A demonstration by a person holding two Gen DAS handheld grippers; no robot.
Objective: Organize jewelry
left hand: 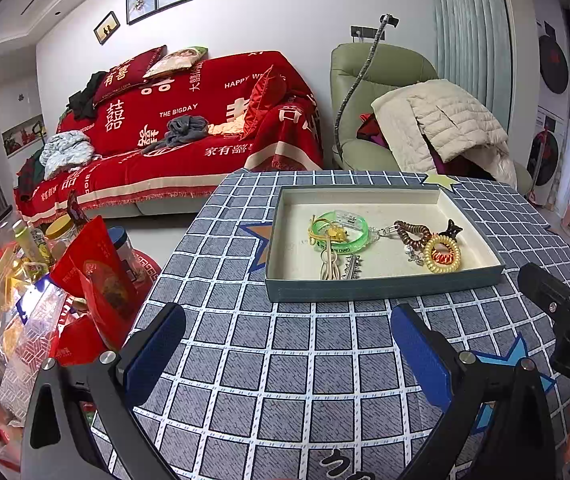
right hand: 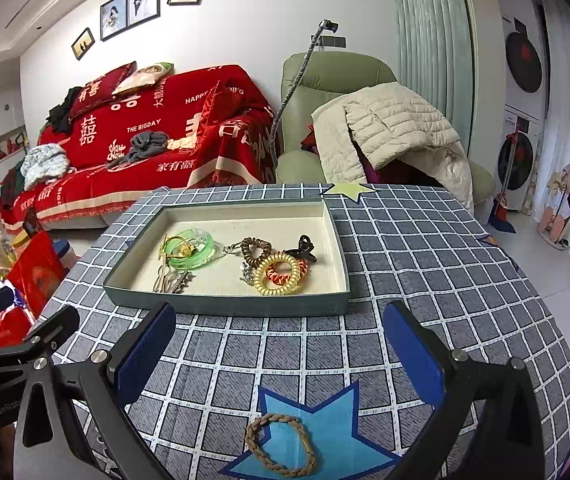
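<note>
On the table: grey-blue checked cloth [right hand: 425, 280] with star prints, carrying one tray and one loose bracelet.
Tray [right hand: 225, 304]: shallow, teal walls, cream floor – set toward the table's far edge, its long side facing both grippers.
Green bangle [right hand: 197, 254]: left half of the tray, translucent, with a yellow cord [left hand: 319, 234] lying across it.
Hair clips [right hand: 171, 280]: metal, near the tray's front wall, just below the bangle.
Brown coil tie [right hand: 257, 250]: mid-tray, right of the bangle.
Yellow coil tie [right hand: 279, 276]: right half of the tray, lying over an orange coil [right hand: 285, 274].
Dark claw clip [right hand: 303, 250]: behind the yellow coil tie, touching or just beside it.
Braided bracelet [right hand: 281, 444]: tan, closed loop, outside the tray – flat on a blue star [right hand: 337, 432] at the table's near edge, between the right gripper's fingers but touching neither.
Left gripper [left hand: 285, 354]: blue pads spread wide, holding nothing, above bare cloth in front of the tray.
Right gripper [right hand: 281, 354]: pads likewise wide apart, nothing held, above the bracelet.
Off the left edge: red packets and jars [left hand: 65, 272], cluttered.
Behind: red-covered sofa [left hand: 189, 128]; green armchair [left hand: 369, 80] with a cream jacket [left hand: 441, 120].
</note>
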